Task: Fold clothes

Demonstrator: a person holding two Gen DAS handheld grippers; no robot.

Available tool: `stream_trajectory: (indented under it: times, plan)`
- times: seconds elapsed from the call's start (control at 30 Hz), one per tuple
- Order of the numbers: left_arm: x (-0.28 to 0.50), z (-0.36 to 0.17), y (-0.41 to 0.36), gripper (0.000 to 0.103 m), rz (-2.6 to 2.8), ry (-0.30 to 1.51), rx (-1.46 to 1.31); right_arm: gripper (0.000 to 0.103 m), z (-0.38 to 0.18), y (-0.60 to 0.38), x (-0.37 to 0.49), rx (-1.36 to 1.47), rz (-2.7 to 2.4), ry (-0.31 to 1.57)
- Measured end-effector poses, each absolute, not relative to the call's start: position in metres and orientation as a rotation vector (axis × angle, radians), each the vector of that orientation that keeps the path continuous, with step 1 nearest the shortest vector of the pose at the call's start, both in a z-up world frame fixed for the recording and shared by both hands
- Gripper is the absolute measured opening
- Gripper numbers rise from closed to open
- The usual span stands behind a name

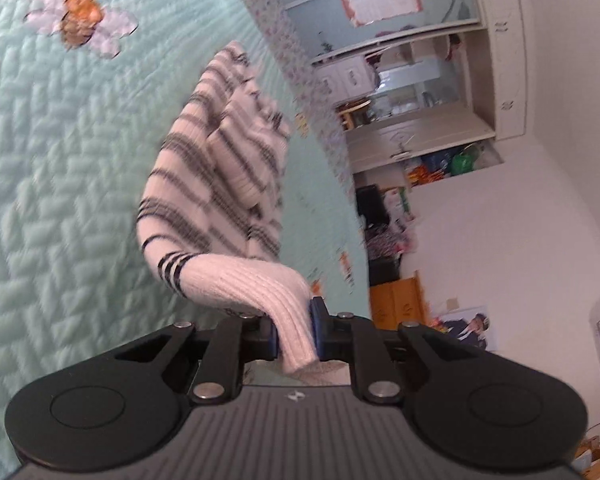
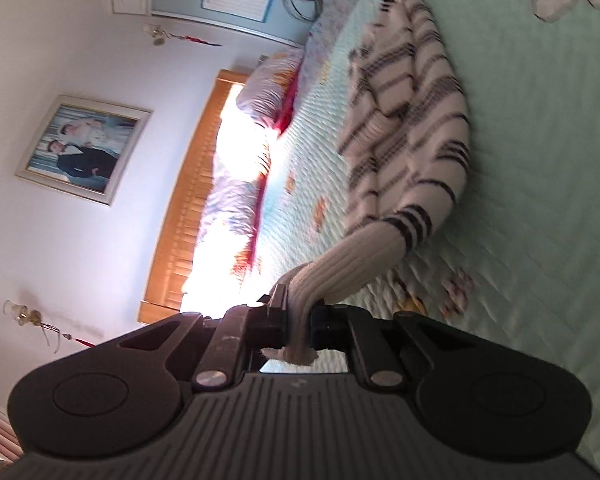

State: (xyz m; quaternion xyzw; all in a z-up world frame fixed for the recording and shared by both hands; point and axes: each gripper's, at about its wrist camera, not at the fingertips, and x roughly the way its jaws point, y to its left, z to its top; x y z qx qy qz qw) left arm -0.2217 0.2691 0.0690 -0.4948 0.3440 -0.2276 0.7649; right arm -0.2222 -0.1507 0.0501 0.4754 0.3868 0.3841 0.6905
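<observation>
A white knitted sweater with dark stripes lies bunched on the mint quilted bedspread. My left gripper is shut on its plain white ribbed edge, lifted off the bed. The sweater also shows in the right wrist view. My right gripper is shut on another white ribbed edge, also raised. Both views are tilted sideways and blurred by motion.
The bedspread has flower patches. Pillows and a wooden headboard lie at the bed's head. A framed photo hangs on the wall. A cabinet with shelves and an orange cupboard stand beyond the bed.
</observation>
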Motion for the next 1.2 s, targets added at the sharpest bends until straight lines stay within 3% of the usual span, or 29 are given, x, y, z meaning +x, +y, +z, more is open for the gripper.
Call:
stream_trajectory:
  times: [0.27, 0.4, 0.5, 0.6, 0.77, 1.07, 1.13, 1.2]
  plan:
    - [-0.089, 0.141, 0.277, 0.014, -0.577, 0.579, -1.113, 0.01, 0.118, -0.142, -0.073, 1.074, 0.982, 0.685]
    - [0.01, 0.132, 0.277, 0.014, -0.483, 0.613, -1.122, 0.01, 0.116, -0.141, 0.03, 1.107, 1.028, 0.651]
    - [0.087, 0.117, 0.275, 0.014, -0.388, 0.655, -1.118, 0.01, 0.083, -0.145, 0.108, 1.166, 0.942, 0.688]
    - [0.145, 0.059, 0.275, 0.015, -0.241, 0.82, -1.094, 0.01, 0.012, -0.14, 0.172, 1.217, 0.8, 0.847]
    - [0.174, 0.003, 0.272, 0.014, -0.15, 0.925, -1.055, 0.01, -0.063, -0.133, 0.191, 1.271, 0.634, 0.973]
    - [0.17, 0.041, 0.278, 0.015, -0.216, 0.901, -1.131, 0.01, -0.012, -0.138, 0.185, 1.321, 0.692, 0.928]
    - [0.178, 0.027, 0.275, 0.016, -0.158, 0.966, -1.112, 0.01, -0.016, -0.136, 0.195, 1.309, 0.655, 0.958]
    - [0.188, 0.009, 0.275, 0.021, -0.132, 1.042, -1.119, 0.021, -0.035, -0.133, 0.203, 1.316, 0.589, 1.018]
